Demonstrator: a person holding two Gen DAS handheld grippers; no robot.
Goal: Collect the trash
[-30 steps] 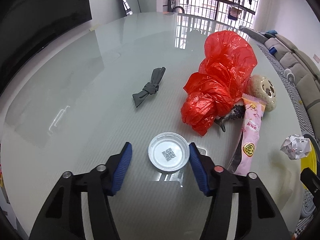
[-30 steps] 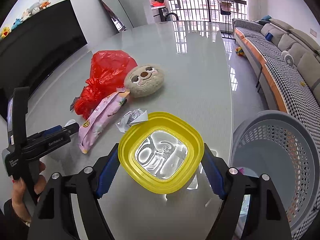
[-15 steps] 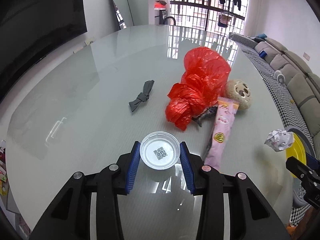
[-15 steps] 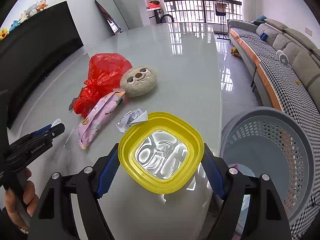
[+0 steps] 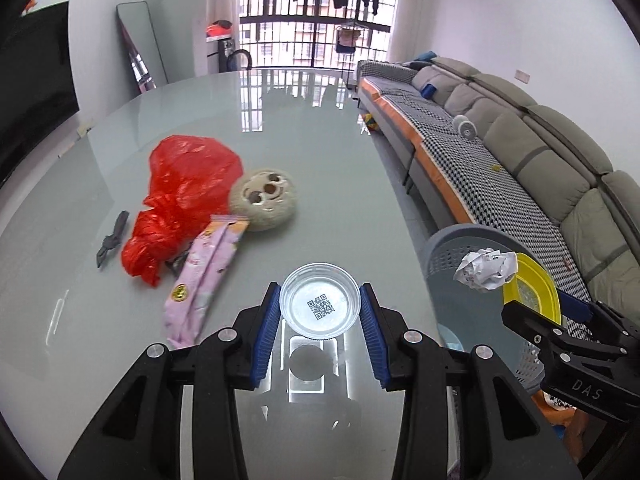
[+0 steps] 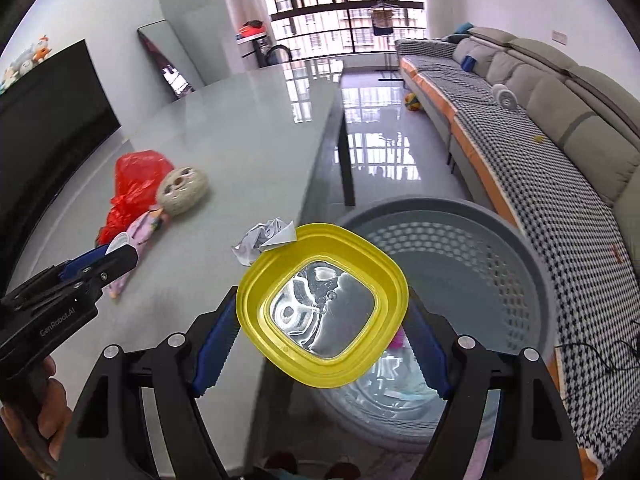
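A clear round lid (image 5: 319,301) bearing a QR code was pinched edge to edge between the blue pads of the left gripper (image 5: 320,312), held above the glass table (image 5: 256,128) with its shadow on the surface beneath the fingers. A yellow-rimmed square lid (image 6: 322,305) was clamped across its width between the fingers of the right gripper (image 6: 322,322), partly over the table edge and partly over the grey perforated basket (image 6: 500,264), which stood on the floor ahead and to the right of those fingers. A crumpled paper ball (image 6: 264,238) sat just beyond the yellow lid's far left rim; whether the two touched could not be determined. Ahead and left of the left fingers lay a pink snack wrapper (image 5: 206,276), a red plastic bag (image 5: 184,196), a round plush face (image 5: 265,200) and a dark grey knotted strip (image 5: 112,240). A grey sofa (image 5: 532,152) lined the right wall, and a barred window (image 5: 312,28) closed the far end.
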